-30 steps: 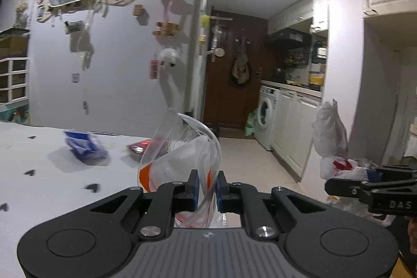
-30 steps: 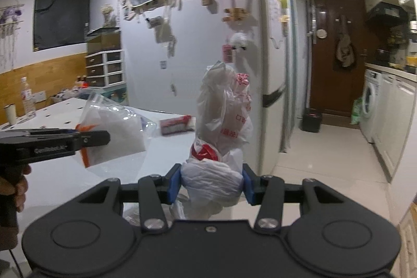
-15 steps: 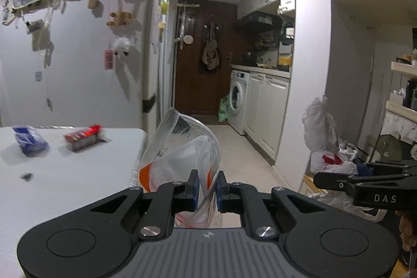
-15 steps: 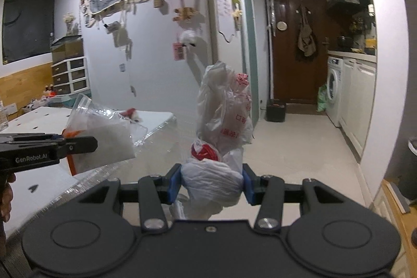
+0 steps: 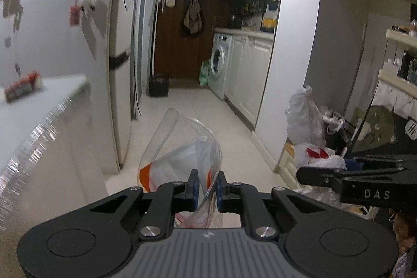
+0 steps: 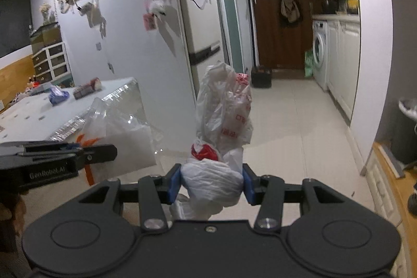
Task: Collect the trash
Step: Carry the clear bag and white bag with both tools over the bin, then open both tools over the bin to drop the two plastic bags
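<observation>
Now, through the left wrist camera, we see our left gripper (image 5: pixel 206 189) pinched tight on a clear plastic bag (image 5: pixel 182 147) with an orange stripe. It curls up and forward from the pads, over the tiled floor (image 5: pixel 198 116). We judge it feather-light, thin and slick; gripped by one folded edge, it could slide out, so a hold on bunched film seems safer than on a single layer. To the left, the white table (image 5: pixel 39 108) carries a blurred red packet (image 5: pixel 22 85). To the right, our other gripper juts in from the side with a white bag (image 5: pixel 305 119) standing up from it.

Through the right wrist camera, our right gripper (image 6: pixel 212 183) is closed partway around the knotted bulk of that white bag (image 6: pixel 224 111), which has red print and rises limply above the pads. It looks soft, crumpled and light; the wad gives a firm bite, while the loose top will flop and may catch on things. Our left gripper (image 6: pixel 112 149) shows at the left edge, the clear bag (image 6: pixel 125 132) spread beyond its tip. On the table (image 6: pixel 26 108) behind lie a blue wrapper (image 6: pixel 58 94) and the red packet (image 6: pixel 87 89), which we take to be trash not yet collected. A dark bin (image 6: pixel 408 132) stands at the far right, a likely place for both bags.
</observation>
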`<state>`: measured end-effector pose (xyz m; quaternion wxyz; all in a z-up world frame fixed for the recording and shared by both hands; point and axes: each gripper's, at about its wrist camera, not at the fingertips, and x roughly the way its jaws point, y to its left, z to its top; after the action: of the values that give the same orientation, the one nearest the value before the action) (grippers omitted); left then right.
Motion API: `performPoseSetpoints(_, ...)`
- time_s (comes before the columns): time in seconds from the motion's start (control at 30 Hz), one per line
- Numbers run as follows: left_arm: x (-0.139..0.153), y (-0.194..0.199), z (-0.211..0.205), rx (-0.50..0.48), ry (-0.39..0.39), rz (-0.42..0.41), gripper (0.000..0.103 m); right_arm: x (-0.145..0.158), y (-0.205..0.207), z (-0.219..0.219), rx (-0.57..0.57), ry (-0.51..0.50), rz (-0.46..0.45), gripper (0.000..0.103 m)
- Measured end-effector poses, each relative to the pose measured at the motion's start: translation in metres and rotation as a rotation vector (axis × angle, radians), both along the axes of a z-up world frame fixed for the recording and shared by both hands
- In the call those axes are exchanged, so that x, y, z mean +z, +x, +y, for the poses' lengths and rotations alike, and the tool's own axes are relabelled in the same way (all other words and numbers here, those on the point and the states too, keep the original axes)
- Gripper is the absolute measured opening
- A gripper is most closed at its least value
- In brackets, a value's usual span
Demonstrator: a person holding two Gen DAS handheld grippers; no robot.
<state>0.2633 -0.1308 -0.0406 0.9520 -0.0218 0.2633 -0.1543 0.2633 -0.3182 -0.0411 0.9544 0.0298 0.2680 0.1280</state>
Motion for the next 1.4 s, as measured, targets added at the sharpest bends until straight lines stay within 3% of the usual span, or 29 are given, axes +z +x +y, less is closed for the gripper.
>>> performPoseSetpoints(0.57,-0.152,0.086,0.003,0.026,-0.025,0.298,0.013,-0.133,0.084,-0.007,-0.002,-0.138,0.294,0.048)
performPoseSetpoints(0.97,-0.258,0.120,0.027,0.060,-0.026,0.505,0.013,-0.226,0.124,0.030,0.087,-0.274,0.496,0.049)
performPoseSetpoints(1.4,-0.326,0.155,0.010,-0.010,0.062,0.593,0.014,-0.299,0.149,0.062,0.195,-0.397,0.602,0.049)
